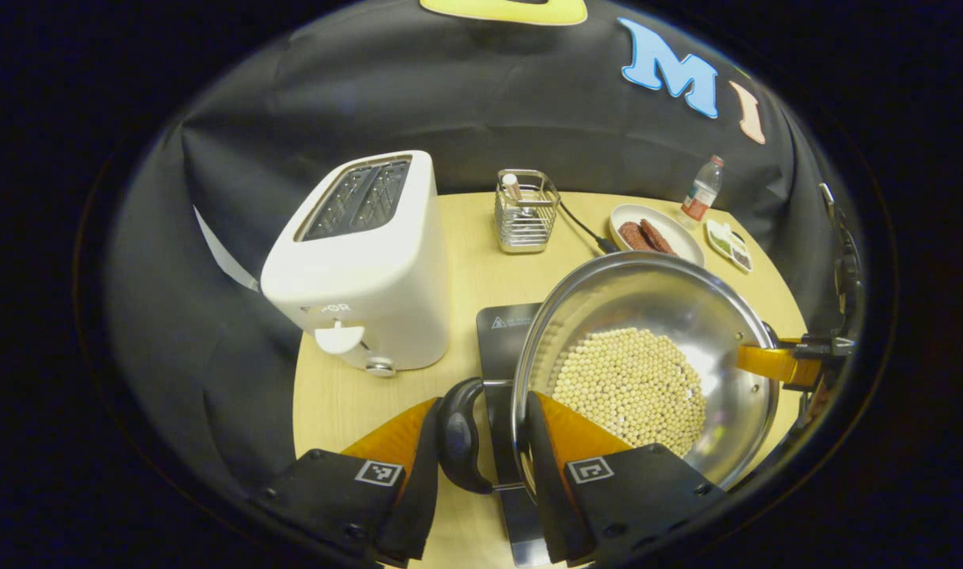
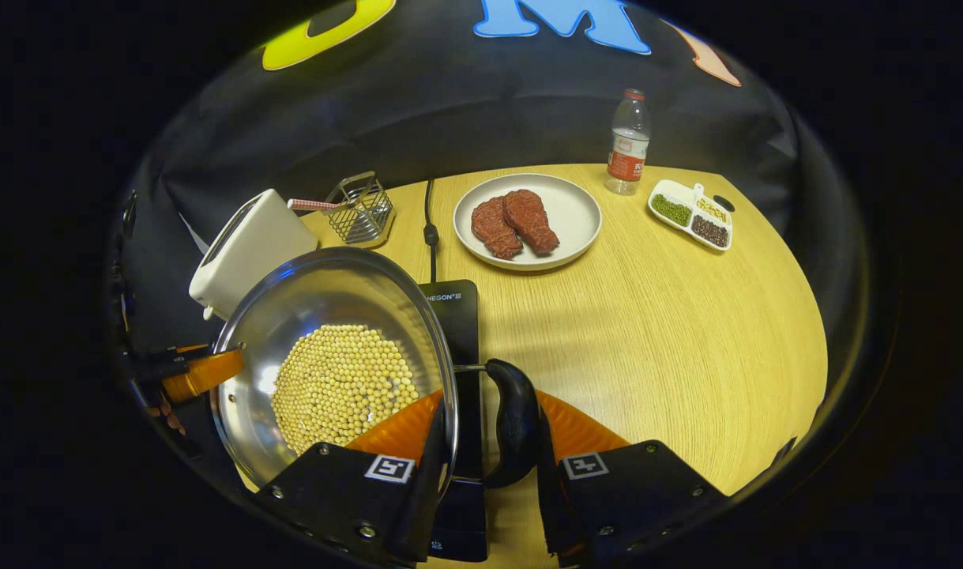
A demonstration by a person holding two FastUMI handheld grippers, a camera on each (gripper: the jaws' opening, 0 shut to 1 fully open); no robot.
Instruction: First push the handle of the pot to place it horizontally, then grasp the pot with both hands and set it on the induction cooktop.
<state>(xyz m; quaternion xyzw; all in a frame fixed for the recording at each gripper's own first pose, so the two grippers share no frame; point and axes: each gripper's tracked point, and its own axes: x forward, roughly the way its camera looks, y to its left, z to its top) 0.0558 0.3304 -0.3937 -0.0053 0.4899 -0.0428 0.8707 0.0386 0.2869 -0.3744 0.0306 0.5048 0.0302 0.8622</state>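
Both tools, left tool [image 1: 481,442] and right tool [image 2: 489,442], clamp the pot [image 1: 647,363] handles; lower it level onto the cooktop [image 1: 505,332].

Left gripper [image 1: 483,442]: fingers closed in, one on each side of a handle.
Right gripper [image 2: 489,442]: fingers closed in the same way.

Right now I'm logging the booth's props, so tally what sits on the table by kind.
Cookware: 2, pot and induction cooktop
Appliances: 1, toaster
Racks: 1, wire holder
Dishes: 2, steak plate and divided tray
Bottles: 1, bottle
Total: 7
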